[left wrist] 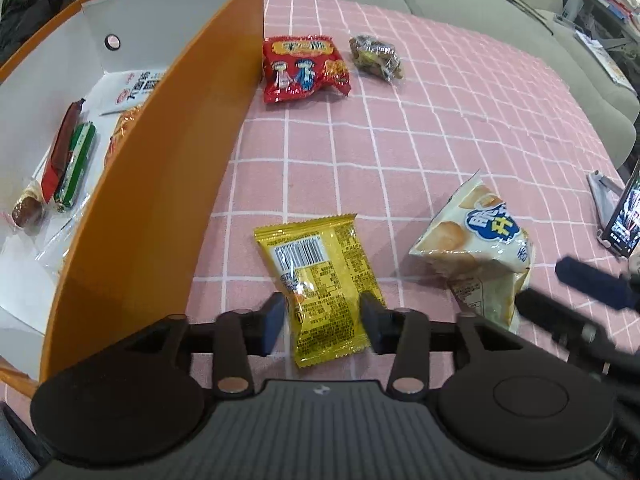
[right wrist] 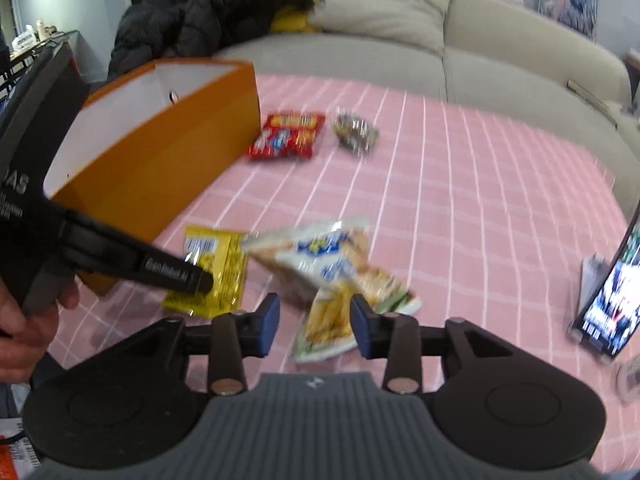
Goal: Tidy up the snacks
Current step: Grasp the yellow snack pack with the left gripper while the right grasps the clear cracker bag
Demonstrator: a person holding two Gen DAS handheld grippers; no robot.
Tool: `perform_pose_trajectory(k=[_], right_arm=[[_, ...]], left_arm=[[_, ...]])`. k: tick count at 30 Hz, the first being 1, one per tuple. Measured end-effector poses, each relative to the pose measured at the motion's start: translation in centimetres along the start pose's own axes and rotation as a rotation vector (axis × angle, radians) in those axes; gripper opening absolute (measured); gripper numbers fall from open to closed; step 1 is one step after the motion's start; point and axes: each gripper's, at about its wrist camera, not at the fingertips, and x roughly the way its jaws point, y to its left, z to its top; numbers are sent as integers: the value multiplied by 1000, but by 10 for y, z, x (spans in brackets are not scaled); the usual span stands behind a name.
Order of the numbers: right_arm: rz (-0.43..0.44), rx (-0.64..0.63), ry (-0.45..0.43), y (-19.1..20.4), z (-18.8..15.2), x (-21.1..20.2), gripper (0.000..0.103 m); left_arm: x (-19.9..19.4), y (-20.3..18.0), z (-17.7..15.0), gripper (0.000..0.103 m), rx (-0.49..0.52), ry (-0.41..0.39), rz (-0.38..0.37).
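Note:
An orange box [left wrist: 160, 184] with a white inside stands at left and holds several snacks, among them a red and a green bar [left wrist: 70, 156]. On the pink checked cloth lie a yellow packet [left wrist: 320, 280], a white chip bag [left wrist: 476, 252], a red packet [left wrist: 302, 68] and a clear-wrapped snack [left wrist: 376, 56]. My left gripper [left wrist: 322, 312] is open, its fingers on either side of the yellow packet's near half. My right gripper [right wrist: 314, 320] is open just above the near end of the white chip bag [right wrist: 320, 256]. The box [right wrist: 160, 160] and yellow packet [right wrist: 212, 264] also show in the right wrist view.
A phone on a stand [right wrist: 608, 300] sits at the cloth's right edge. A beige sofa [right wrist: 480, 52] with a cushion and a black jacket [right wrist: 208, 12] lies behind. The red packet [right wrist: 286, 136] and clear-wrapped snack [right wrist: 356, 130] lie beside the box's far end.

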Motion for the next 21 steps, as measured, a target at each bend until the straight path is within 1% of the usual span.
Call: perform_pose_trajectory(k=[4, 6, 8, 11, 12, 13, 15, 17, 19, 21], right_arm=[[-4, 12, -33, -11, 11, 8, 36], [-12, 17, -23, -15, 16, 17, 36], [-5, 30, 7, -19, 19, 30, 36], [16, 53, 14, -21, 19, 40, 37], [13, 57, 21, -21, 19, 43, 40], [13, 62, 22, -21, 17, 43, 46], [25, 76, 27, -23, 16, 47, 51], [15, 74, 39, -24, 18, 53, 52], [11, 71, 74, -25, 17, 62, 53], [16, 83, 80, -28, 16, 65, 54]], left_arm=[[-6, 4, 2, 60, -31, -28, -12], [-6, 6, 4, 63, -43, -33, -15], [-5, 6, 5, 64, -51, -32, -14], [-3, 7, 4, 66, -59, -25, -14], [-2, 7, 5, 66, -62, -22, -16], [-1, 8, 5, 68, -65, -19, -19], [1, 8, 5, 70, -71, -13, -21], [2, 7, 5, 72, -72, -6, -27], [5, 6, 7, 72, -70, 3, -19], [9, 5, 8, 73, -73, 16, -16]])
